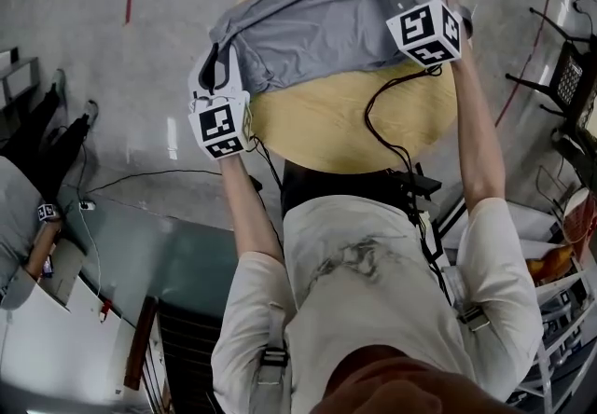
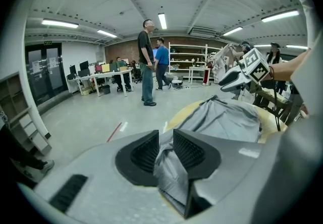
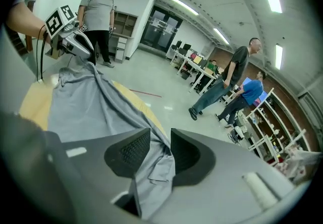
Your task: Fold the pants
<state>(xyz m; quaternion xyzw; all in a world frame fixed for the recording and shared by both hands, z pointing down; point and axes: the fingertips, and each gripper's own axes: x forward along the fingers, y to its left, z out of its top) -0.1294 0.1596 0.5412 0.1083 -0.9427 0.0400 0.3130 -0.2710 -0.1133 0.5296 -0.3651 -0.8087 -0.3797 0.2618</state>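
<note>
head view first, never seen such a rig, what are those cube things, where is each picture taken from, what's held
No robot: a person holds a two-jaw gripper in each hand; the marked cubes belong to them. The head view looks down from the person's head. The other two views ride on the left gripper and right gripper. Grey pants lie on a round wooden table. Each gripper's jaws stand apart, with a pants edge loose between them, not clamped.

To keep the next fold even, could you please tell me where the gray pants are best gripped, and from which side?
Probably its two ends, one gripper each, from the near side of the table. The pants lie stretched sideways and bunch into pinchable ridges there; such ridges sit between the parted jaws of the left gripper and right gripper.
</note>
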